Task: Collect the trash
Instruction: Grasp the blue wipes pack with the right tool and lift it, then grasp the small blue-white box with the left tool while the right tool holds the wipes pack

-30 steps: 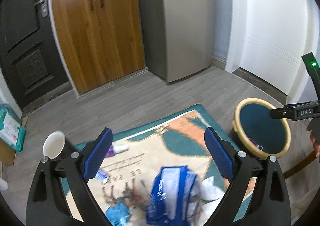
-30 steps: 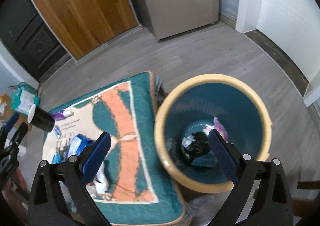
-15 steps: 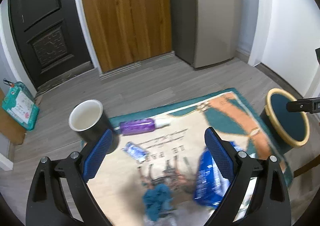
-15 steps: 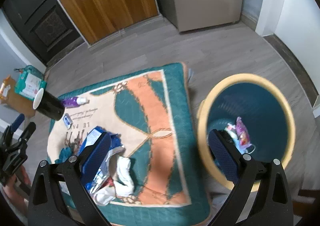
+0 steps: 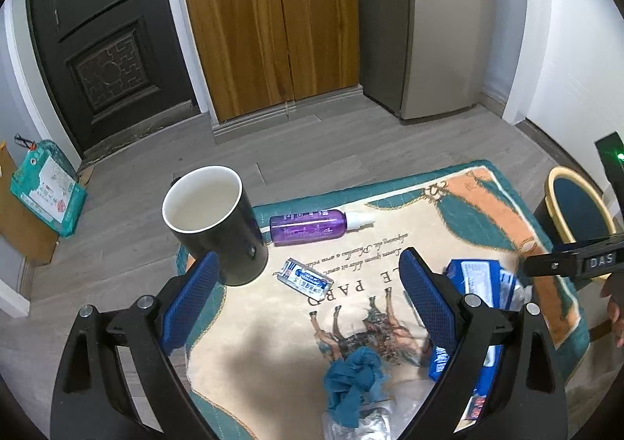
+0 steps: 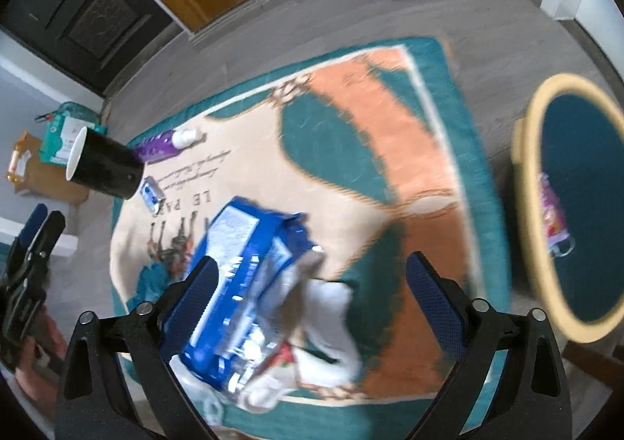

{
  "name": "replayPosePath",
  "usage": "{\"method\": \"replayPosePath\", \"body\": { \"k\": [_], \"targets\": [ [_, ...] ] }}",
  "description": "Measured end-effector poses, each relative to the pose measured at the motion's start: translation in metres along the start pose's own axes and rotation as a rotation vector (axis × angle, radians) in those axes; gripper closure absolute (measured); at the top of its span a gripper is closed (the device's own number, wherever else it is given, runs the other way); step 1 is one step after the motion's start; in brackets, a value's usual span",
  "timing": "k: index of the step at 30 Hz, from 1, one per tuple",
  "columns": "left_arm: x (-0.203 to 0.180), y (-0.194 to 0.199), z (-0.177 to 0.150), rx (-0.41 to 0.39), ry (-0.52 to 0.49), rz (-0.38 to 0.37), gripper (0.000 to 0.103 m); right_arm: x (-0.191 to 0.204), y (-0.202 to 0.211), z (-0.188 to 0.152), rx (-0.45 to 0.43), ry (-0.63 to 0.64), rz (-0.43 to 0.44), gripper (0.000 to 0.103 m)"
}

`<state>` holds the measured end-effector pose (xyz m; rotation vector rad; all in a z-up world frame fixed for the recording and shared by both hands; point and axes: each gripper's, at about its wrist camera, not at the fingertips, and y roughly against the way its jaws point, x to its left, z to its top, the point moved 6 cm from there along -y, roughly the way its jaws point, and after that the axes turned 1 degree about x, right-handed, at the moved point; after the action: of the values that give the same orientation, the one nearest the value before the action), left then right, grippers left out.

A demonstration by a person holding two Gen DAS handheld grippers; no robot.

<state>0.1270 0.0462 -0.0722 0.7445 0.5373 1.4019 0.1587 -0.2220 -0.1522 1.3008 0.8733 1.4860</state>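
Both grippers empty, jaws spread wide; right gripper (image 6: 308, 286) hangs over the blue wrapper (image 6: 241, 284) lying on the mat (image 6: 390, 151) beside crumpled white paper (image 6: 331, 307); left gripper (image 5: 308, 293) sits above the small foil packet (image 5: 304, 278) near the black mug (image 5: 218, 221) and purple bottle (image 5: 308, 225); teal rag (image 5: 353, 373) close by; bin (image 6: 573, 206) stands off the mat's right edge, a few scraps inside; wrapper looks light, thin, crinkly and probably slick, so pinch a raised folded edge rather than the flat face; paper and rag soft, grab anywhere; mug likely not trash
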Motion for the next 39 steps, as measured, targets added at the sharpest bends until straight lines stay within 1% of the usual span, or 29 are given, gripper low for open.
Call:
{"method": "replayPosePath", "body": {
  "k": [2, 3, 5, 6, 7, 8, 9, 10, 12, 17, 18, 21, 24, 25, 27, 29, 31, 35, 38, 39],
  "targets": [
    [-0.001, -0.003, -0.002, 0.006, -0.024, 0.006, 0.011, 0.006, -0.012, -0.001, 0.023, -0.008, -0.001, 0.009],
    [-0.001, -0.005, -0.004, 0.012, -0.035, 0.005, 0.011, 0.008, -0.016, -0.002, 0.035, -0.012, 0.003, 0.011],
    [0.0, -0.007, -0.006, 0.017, -0.049, 0.006, 0.011, 0.012, -0.029, -0.007, 0.077, -0.027, 0.021, 0.022],
    [0.001, -0.008, -0.006, 0.019, -0.054, 0.008, 0.011, 0.012, -0.033, -0.009, 0.092, -0.039, 0.028, 0.03],
    [0.002, -0.01, -0.007, 0.021, -0.057, 0.007, 0.011, 0.013, -0.039, -0.011, 0.107, -0.061, 0.045, 0.032],
    [0.004, -0.011, -0.007, 0.023, -0.056, 0.005, 0.011, 0.013, -0.044, -0.012, 0.123, -0.091, 0.074, 0.037],
    [0.006, -0.013, -0.007, 0.026, -0.053, 0.003, 0.011, 0.013, -0.046, -0.013, 0.131, -0.106, 0.092, 0.047],
    [0.007, -0.014, -0.006, 0.028, -0.05, 0.002, 0.011, 0.015, -0.047, -0.013, 0.134, -0.117, 0.113, 0.06],
    [0.01, -0.017, -0.005, 0.033, -0.044, 0.002, 0.011, 0.018, -0.045, -0.009, 0.118, -0.121, 0.143, 0.08],
    [0.017, -0.024, -0.003, 0.05, -0.012, 0.0, 0.011, 0.028, -0.021, 0.006, 0.054, -0.114, 0.227, 0.082],
    [0.021, -0.025, -0.002, 0.052, 0.008, -0.001, 0.011, 0.03, -0.009, 0.011, 0.026, -0.114, 0.246, 0.082],
    [0.035, -0.026, 0.002, 0.053, 0.092, -0.002, 0.011, 0.029, 0.026, 0.028, -0.073, -0.095, 0.262, 0.082],
    [0.044, -0.032, 0.007, 0.06, 0.168, -0.022, 0.011, 0.019, 0.058, 0.044, -0.184, -0.038, 0.179, 0.082],
    [0.043, -0.035, 0.007, 0.068, 0.178, -0.023, 0.011, 0.013, 0.067, 0.049, -0.21, -0.038, 0.165, 0.082],
    [0.039, -0.04, 0.008, 0.073, 0.166, -0.01, 0.012, 0.001, 0.077, 0.056, -0.246, -0.038, 0.133, 0.082],
    [0.027, -0.049, 0.007, 0.094, 0.142, -0.016, 0.012, -0.009, 0.078, 0.06, -0.251, -0.038, 0.11, 0.082],
    [0.016, -0.059, 0.002, 0.122, 0.126, -0.009, 0.012, -0.017, 0.074, 0.063, -0.24, -0.05, 0.107, 0.082],
    [0.001, -0.08, -0.006, 0.173, 0.099, 0.042, 0.013, -0.031, 0.062, 0.065, -0.21, -0.073, 0.099, 0.082],
    [-0.008, -0.096, -0.011, 0.202, 0.079, 0.084, 0.014, -0.031, 0.058, 0.065, -0.195, -0.073, 0.098, 0.082],
    [-0.01, -0.101, -0.012, 0.209, 0.07, 0.094, 0.016, -0.03, 0.057, 0.065, -0.193, -0.073, 0.099, 0.082]
  ]
}}
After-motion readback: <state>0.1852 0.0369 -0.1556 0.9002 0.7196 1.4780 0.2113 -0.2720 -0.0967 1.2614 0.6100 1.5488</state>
